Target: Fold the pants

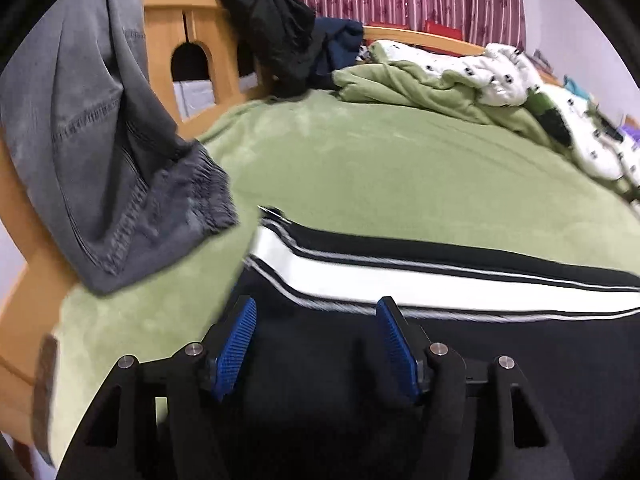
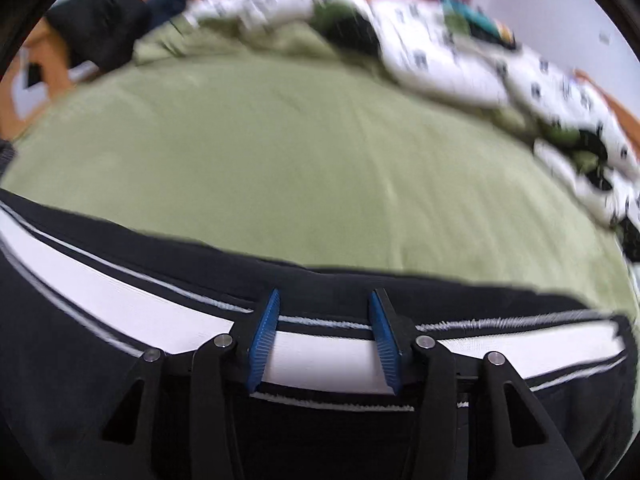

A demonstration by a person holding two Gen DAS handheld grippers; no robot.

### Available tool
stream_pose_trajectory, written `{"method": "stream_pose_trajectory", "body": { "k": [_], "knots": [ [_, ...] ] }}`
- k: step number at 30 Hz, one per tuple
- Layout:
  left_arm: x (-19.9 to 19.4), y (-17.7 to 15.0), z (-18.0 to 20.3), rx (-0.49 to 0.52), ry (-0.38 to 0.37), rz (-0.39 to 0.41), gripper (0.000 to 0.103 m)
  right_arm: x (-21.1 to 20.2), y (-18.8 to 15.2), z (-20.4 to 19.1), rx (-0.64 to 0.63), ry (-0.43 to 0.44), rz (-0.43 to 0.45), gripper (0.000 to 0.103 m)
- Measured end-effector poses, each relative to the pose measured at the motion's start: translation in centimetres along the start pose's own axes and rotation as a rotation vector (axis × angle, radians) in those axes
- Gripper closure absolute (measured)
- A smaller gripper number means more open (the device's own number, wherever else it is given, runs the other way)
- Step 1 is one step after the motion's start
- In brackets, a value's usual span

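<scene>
Black pants (image 1: pixel 500 344) with a white side stripe lie across a green bedspread (image 1: pixel 360 168); left gripper (image 1: pixel 316 312) and right gripper (image 2: pixel 324 300) hover low over them, jaws spread apart, holding nothing.

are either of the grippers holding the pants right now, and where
Nothing is held. The left gripper and the right gripper are both open above the black pants, the right one over the white side stripe.

Left claw (image 1: pixel 316 312), right claw (image 2: pixel 324 306) agape
</scene>
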State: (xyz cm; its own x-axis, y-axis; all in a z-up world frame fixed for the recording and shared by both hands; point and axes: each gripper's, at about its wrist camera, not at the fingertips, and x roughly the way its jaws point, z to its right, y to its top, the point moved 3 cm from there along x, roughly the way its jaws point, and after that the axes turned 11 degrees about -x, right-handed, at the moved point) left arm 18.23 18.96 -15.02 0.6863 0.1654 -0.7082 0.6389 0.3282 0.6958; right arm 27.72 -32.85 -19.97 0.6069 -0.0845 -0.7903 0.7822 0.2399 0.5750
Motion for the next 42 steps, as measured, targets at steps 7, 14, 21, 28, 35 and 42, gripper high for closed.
{"method": "stream_pose_trajectory", "body": {
  "k": [7, 14, 21, 28, 35, 42],
  "knots": [
    [-6.4, -6.5, 0.5, -0.008, -0.215, -0.095, 0.043, -4.7, -0.2, -0.5, 0.085, -0.052, 0.039, 0.058],
    [-7.6, -14.2, -2.2, -0.222, -0.358, -0.217, 0.043, -11.3, -3.6, -4.2, 0.163, 0.043, 0.105, 0.049],
    [-3.9, -11.6, -6.2, -0.475, -0.387, -0.157, 0.045, -14.7, -5.6, -6.7, 0.211, 0.101, 0.069, 0.049],
    [0.3, -8.0, -8.5, -0.612, -0.324, -0.122, 0.052, -18.7, -4.1, -8.0, 0.246, 0.111, 0.09, 0.05],
    [1.5, -6.3, -9.8, -0.671, -0.238, -0.121, 0.08, -21.3, -4.0, -8.5, 0.238, 0.038, 0.072, 0.05],
    [-2.0, -3.2, -7.0, -0.475, -0.126, -0.032, 0.095, -24.9, -5.4, -5.7, 0.111, -0.08, 0.11, 0.05]
  ]
}}
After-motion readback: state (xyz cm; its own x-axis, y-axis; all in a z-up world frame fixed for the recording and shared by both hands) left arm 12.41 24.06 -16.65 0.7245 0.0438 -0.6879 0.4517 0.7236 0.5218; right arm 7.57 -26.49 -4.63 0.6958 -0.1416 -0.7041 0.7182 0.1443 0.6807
